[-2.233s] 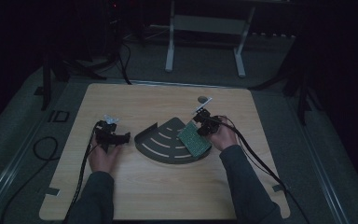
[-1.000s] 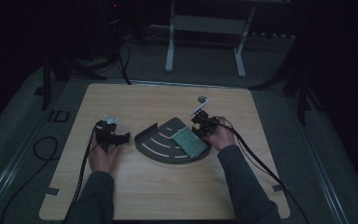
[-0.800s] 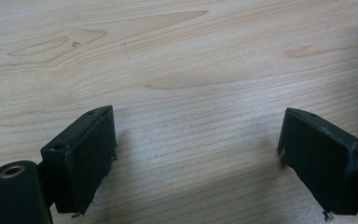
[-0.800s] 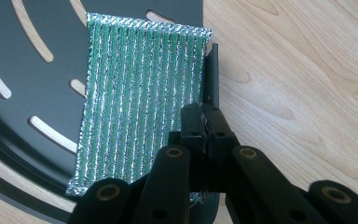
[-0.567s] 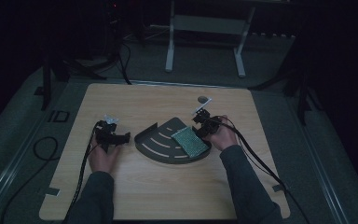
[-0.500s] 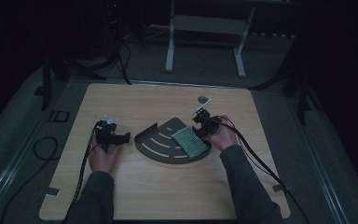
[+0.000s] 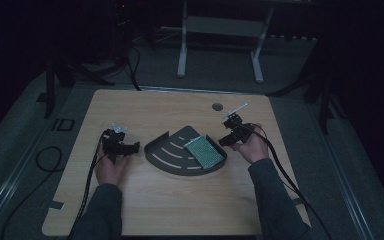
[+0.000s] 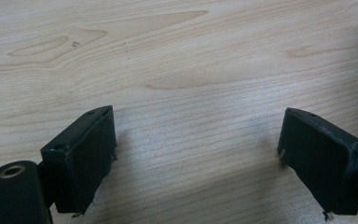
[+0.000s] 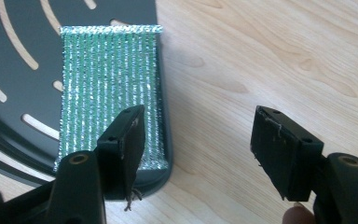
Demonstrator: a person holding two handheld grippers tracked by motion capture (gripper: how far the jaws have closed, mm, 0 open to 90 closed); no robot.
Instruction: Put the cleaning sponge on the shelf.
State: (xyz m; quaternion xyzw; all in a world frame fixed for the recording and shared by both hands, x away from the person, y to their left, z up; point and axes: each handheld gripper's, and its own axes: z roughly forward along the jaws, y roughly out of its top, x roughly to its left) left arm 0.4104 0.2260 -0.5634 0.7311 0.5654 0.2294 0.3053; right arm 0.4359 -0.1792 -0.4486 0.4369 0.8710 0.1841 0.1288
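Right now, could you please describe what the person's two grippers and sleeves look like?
Both grippers are black with two blocky, flat-faced jaws; screw holes mark the jaw blocks and a brass-ringed hole sits at the base. The left gripper carries a pale grey plate on top, as does the right gripper. A black cable trails from the left one along the forearm. The sleeves are dark grey and long.

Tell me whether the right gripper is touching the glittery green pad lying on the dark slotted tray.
Apart. In the right gripper view the right gripper has open jaws over bare wood, beside the green pad on the tray.
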